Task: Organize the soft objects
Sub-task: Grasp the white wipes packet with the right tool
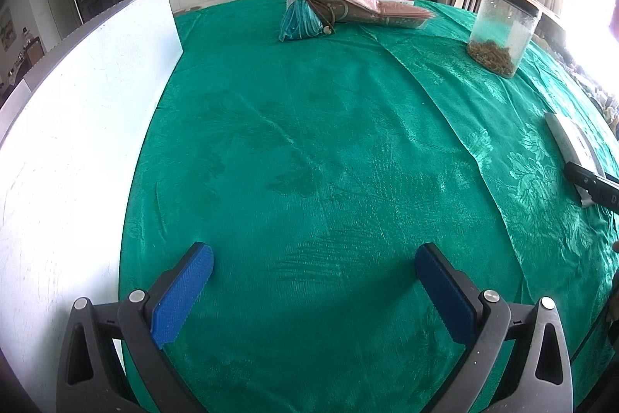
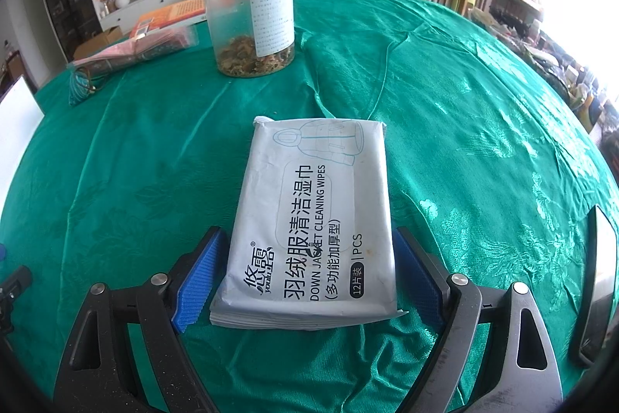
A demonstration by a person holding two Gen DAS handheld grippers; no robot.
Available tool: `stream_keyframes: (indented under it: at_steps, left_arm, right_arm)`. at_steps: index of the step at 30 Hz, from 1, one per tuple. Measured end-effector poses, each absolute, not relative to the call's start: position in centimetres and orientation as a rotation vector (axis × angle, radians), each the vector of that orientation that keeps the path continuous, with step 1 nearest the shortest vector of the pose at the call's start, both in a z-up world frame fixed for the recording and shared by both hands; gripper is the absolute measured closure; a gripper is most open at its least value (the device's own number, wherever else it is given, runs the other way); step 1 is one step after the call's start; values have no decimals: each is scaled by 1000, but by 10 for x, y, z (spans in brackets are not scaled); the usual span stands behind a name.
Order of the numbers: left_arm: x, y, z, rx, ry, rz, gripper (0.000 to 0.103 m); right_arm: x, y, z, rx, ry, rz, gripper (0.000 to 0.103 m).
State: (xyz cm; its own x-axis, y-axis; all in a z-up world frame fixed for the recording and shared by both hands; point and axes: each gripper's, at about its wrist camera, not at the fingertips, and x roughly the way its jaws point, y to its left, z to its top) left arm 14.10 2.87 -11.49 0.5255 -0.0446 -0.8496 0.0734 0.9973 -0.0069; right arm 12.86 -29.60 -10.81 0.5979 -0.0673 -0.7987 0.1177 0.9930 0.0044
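Green patterned tablecloth [image 2: 464, 126] across a dining table, living room behind.

Wipes pack [image 2: 313, 215] flat on the cloth, near end between the blue pads of the right gripper [image 2: 309, 277], jaws spread wide, slim gaps either side, nothing clamped. Beyond the pack: clear jar [image 2: 247, 14] with black lid; left of the jar, stacked booklets [image 2: 154, 37]. Left gripper [image 1: 313, 297] wide open over bare cloth, white board [image 1: 77, 142] to its left.

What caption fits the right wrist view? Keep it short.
Open right gripper straddles a white wipes pack lying on the green tablecloth.
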Motion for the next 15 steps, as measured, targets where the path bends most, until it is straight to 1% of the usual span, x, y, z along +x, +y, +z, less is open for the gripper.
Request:
stream_keyframes:
  at_steps: [2,6,10,15]
  left_arm:
    - [165,27,-113,3,1058,-33,0]
    - [225,30,-112,-81,1038,-9,0]
    - [289,30,-118,-28,1022,1,0]
    - [345,23,-121,14,996,-30,0]
  right_arm:
    - [129,-296,-108,58,924,-108,15]
    - [129,-296,-108,59,924,-107,15]
    - [129,-296,-108,59,924,-107,15]
    - [130,-295,-108,58,925,-103,14]
